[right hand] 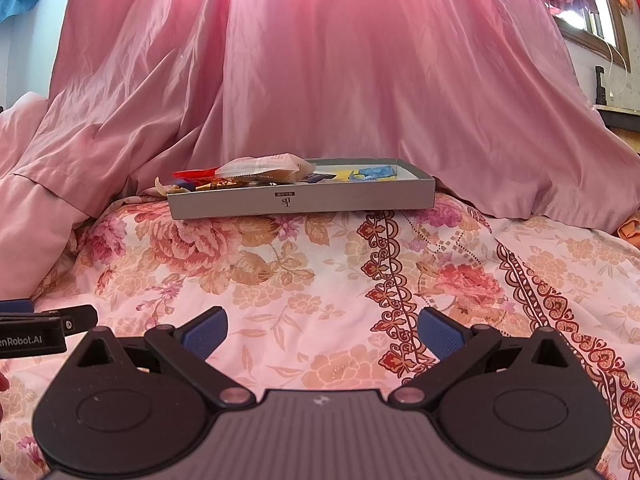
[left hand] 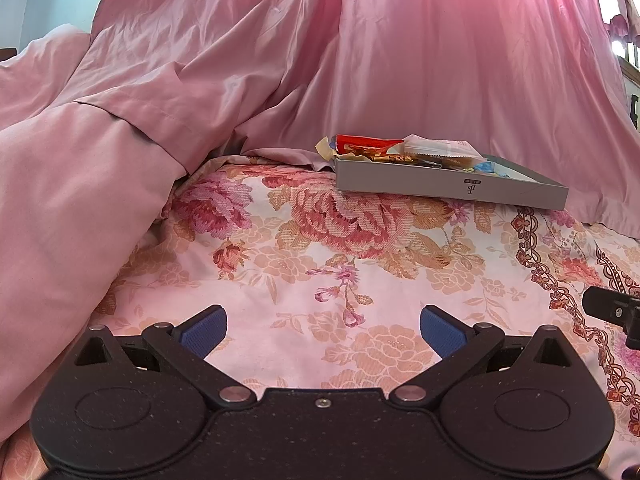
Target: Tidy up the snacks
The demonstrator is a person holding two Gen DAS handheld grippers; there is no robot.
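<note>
The left gripper (left hand: 323, 330) is hovering low over a floral bedsheet (left hand: 360, 264), its blue pads (left hand: 204, 330) standing wide apart with nothing between them. The right gripper (right hand: 323, 332) is sitting in the same pose, jaws spread wide and holding nothing, its own pads (right hand: 440, 334) facing each other across bare sheet (right hand: 320, 280).

A shallow grey box (left hand: 448, 186) is lying flat on the sheet well ahead of both grippers, at the foot of a pink curtain (left hand: 360, 60) that is draping down behind it. From the right wrist view the box (right hand: 300, 200) is sitting almost square-on, a small printed logo (right hand: 285, 199) showing on its near wall. The snacks (left hand: 400, 150) are resting inside the box: a red wrapper (left hand: 368, 142) and a pale packet (left hand: 440, 147) are piling up at its left end and poking above the rim, while yellow and blue packets (right hand: 368, 172) are lying lower toward the middle and right.

A pink quilt (left hand: 80, 200) is bunching up along the left of the sheet. The right gripper's edge (left hand: 612, 310) is showing at the right border of the left wrist view, and the left gripper (right hand: 44, 328) is showing at the left border of the right wrist view, so the two are sitting side by side
</note>
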